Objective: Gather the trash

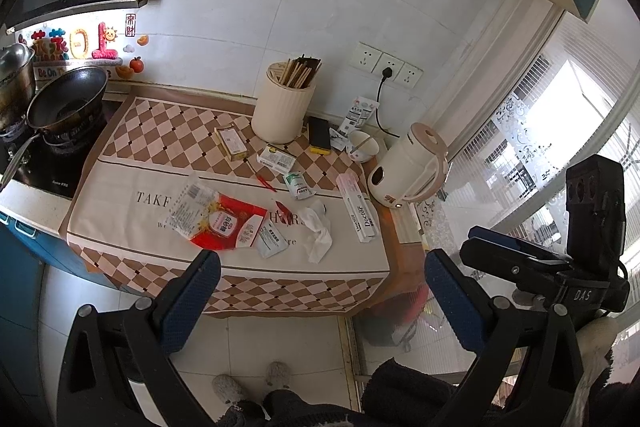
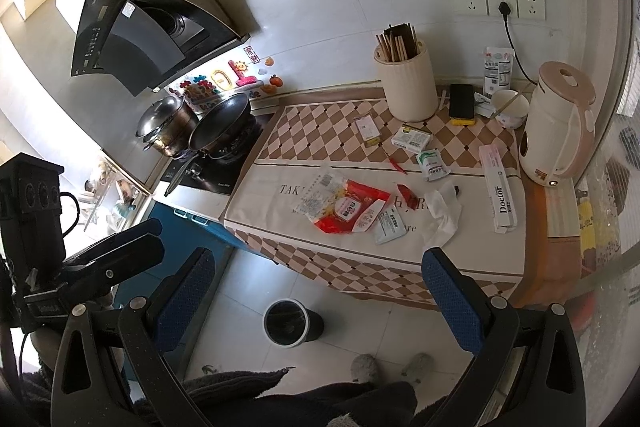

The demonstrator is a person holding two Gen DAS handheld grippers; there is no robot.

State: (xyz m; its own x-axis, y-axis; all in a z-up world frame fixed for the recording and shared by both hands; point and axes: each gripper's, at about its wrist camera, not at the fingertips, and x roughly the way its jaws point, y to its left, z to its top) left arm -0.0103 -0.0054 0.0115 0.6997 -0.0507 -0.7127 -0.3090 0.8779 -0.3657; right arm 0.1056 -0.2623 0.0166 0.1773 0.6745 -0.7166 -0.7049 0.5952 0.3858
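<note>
At the far left, a dark wok (image 2: 224,121) and a steel pot (image 2: 168,125) sit on the stove, under a black range hood (image 2: 132,35). To their right, a counter is covered by a brown-and-cream checked cloth (image 1: 168,131), and the trash lies scattered across it.

Toward the near left of the cloth lies a torn red and clear plastic wrapper (image 1: 218,221) (image 2: 344,207), with a small pale sachet (image 1: 272,241) (image 2: 390,227) touching its right edge. Just right of that is a crumpled white tissue (image 1: 318,233) (image 2: 442,215). Farther back are a small yellow box (image 1: 231,142), a green-and-white box (image 1: 277,159) and a green sachet (image 1: 298,185), with red scraps (image 1: 266,183) between them. A long white box (image 1: 358,207) (image 2: 500,193) printed "Doctor" lies at the right of the cloth.

Along the far wall stand a cream holder of chopsticks (image 1: 282,107), a dark phone (image 1: 319,135), a bowl (image 1: 363,147) and, at the right end, a cream kettle (image 1: 408,167) (image 2: 556,127).

On the floor near the counter stands a dark bin (image 2: 292,323), seen only from the right wrist.

The left gripper (image 1: 322,301) hovers short of the counter's near edge, jaws spread wide and holding nothing. The right gripper (image 2: 318,299) hangs over the floor above the bin, jaws likewise wide apart and bare.
</note>
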